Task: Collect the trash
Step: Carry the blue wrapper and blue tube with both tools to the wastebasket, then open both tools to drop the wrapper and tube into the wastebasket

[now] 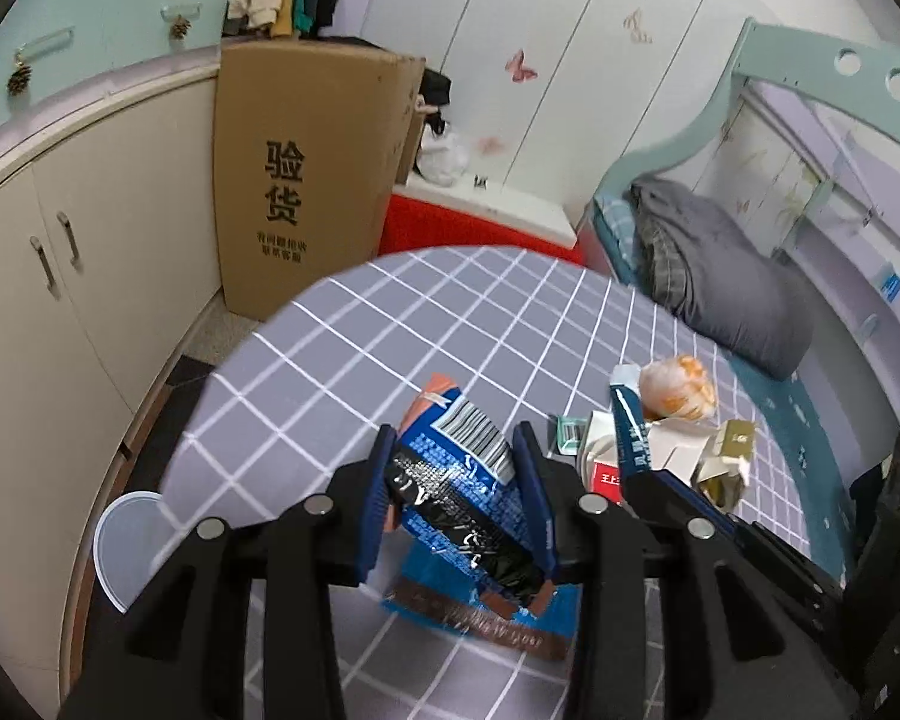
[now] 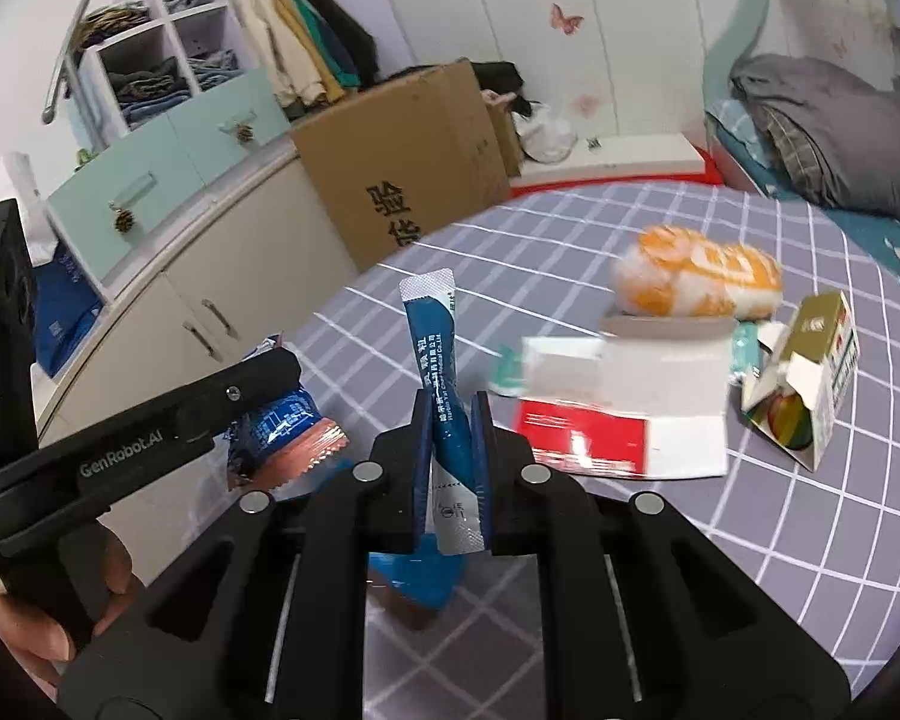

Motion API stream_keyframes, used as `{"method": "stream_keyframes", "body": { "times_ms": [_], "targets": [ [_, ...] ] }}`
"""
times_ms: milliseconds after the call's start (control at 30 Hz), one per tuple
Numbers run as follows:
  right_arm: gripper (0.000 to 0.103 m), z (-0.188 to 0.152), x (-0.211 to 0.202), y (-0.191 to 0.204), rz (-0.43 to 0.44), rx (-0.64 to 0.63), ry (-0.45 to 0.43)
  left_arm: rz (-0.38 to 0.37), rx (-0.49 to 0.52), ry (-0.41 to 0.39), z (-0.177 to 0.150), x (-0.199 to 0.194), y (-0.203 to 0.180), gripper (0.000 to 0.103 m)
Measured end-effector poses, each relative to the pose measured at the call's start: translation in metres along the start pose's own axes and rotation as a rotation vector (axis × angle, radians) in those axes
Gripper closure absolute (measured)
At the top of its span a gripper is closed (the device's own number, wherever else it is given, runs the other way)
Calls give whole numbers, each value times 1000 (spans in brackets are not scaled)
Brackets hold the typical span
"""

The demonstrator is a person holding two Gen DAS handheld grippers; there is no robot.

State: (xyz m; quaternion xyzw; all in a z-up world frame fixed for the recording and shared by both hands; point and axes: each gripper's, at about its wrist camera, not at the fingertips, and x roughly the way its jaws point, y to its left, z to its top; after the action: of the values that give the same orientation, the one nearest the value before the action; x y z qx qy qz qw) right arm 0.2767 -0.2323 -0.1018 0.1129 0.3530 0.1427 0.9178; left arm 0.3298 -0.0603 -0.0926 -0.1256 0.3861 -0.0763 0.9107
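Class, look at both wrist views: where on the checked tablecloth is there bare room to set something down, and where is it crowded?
Free: the far half of the checked tablecloth, between the cardboard box and the grey bedding, and the near right corner in the right wrist view. Crowded: the right side, where the orange bag, the red-and-white carton and the small green box cluster.

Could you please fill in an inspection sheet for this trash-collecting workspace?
Surface: round table, grey checked cloth.
Job's things: blue snack wrapper in left gripper; blue sachet in right gripper.
Clutter: orange-and-white bag, red-and-white box, opened green carton, another blue wrapper on the cloth.
Grippers: both fingers closed on trash.
Cables: nothing seen.
Surroundings: cardboard box, cabinets, bed, plastic lid.
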Motion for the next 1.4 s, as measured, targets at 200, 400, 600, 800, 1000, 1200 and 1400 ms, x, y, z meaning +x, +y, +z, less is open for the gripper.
{"method": "stream_keyframes", "body": {
  "times_ms": [200, 400, 600, 800, 1000, 1200, 1400],
  "targets": [
    [90, -4, -7, 50, 58, -63, -4, 21, -35, -44, -6, -36, 37, 65],
    [90, -17, 1, 111, 125, -131, 14, 67, -90, -78, -21, -71, 95, 65],
    [90, -35, 21, 171, 194, -194, 59, 145, -143, -96, -37, -96, 157, 65],
    [90, -50, 50, 230, 245, -262, 108, 225, -213, -89, -53, -108, 220, 64],
    [90, -68, 87, 282, 287, -316, 158, 308, -305, -77, -70, -116, 285, 64],
    [90, -87, 128, 318, 293, -333, 214, 380, -376, -55, -84, -114, 339, 64],
    [68, -106, 174, 337, 249, -359, 256, 431, -410, -25, -90, -103, 373, 64]
  ]
}}
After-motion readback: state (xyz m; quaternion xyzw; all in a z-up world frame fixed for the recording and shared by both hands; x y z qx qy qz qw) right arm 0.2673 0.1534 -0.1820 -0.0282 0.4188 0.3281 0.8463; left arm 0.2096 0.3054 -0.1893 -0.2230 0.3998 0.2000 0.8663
